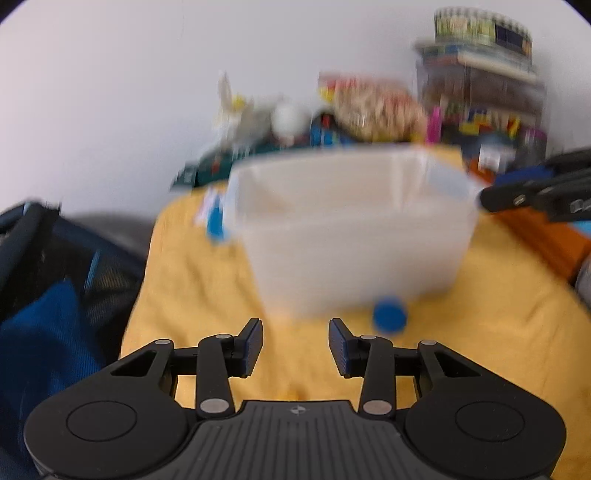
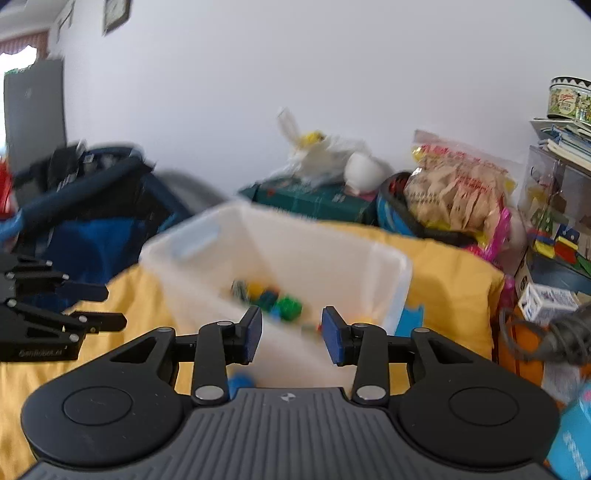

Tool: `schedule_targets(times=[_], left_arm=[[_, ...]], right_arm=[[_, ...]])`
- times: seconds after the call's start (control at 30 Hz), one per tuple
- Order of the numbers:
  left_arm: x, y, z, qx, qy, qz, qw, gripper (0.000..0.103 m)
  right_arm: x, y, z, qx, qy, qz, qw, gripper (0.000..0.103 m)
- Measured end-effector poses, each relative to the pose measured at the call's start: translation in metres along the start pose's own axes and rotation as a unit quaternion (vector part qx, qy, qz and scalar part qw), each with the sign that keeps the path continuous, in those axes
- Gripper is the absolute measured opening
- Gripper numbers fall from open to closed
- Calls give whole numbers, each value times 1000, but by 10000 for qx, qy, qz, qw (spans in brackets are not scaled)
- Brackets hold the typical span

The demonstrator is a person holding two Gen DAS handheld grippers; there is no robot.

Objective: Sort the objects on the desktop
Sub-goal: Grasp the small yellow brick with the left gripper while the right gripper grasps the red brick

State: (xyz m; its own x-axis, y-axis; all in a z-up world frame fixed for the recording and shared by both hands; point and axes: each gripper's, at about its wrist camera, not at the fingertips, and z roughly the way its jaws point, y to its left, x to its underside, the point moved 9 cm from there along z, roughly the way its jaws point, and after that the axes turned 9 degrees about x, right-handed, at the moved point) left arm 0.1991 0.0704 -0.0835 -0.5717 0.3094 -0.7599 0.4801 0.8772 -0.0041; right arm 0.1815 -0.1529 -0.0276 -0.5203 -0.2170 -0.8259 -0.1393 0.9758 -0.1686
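A translucent white bin (image 1: 351,229) stands on a yellow cloth (image 1: 199,288), blurred in both views. Inside the bin (image 2: 325,251) lie several small coloured pieces (image 2: 275,297). A round blue object (image 1: 389,317) rests on the cloth against the bin's near wall, just right of my left gripper (image 1: 295,343), which is open and holds nothing. My right gripper (image 2: 291,332) hovers over the bin's near rim, open, with nothing between its fingers. A blue piece (image 2: 240,382) shows under its left finger. Each gripper shows at the edge of the other's view: right gripper (image 1: 535,195), left gripper (image 2: 74,306).
Clutter lines the wall behind the bin: a dark green box (image 2: 314,201), a white plastic bag (image 2: 325,155), a snack bag (image 2: 454,192), stacked books and a tin (image 1: 480,33). A dark mesh chair with blue cloth (image 1: 44,288) is at the left. A small blue item (image 1: 215,221) lies left of the bin.
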Motion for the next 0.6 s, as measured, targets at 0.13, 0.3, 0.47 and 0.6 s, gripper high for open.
schedule_targets(times=[0.13, 0.3, 0.47, 0.6], left_arm=[[35, 1, 17, 24, 383, -268, 9989, 43], [51, 10, 45, -184, 605, -369, 9973, 33], [55, 10, 59, -18, 709, -277, 9971, 18], [64, -16, 43, 338, 785, 19, 9963, 18]], right_arm=[[45, 16, -2, -66, 421, -198, 9989, 39], [86, 24, -6, -135, 943, -49, 9954, 39], [101, 30, -12, -172, 1079, 38, 9940, 39], [111, 38, -14, -266, 1190, 7, 9925, 39]])
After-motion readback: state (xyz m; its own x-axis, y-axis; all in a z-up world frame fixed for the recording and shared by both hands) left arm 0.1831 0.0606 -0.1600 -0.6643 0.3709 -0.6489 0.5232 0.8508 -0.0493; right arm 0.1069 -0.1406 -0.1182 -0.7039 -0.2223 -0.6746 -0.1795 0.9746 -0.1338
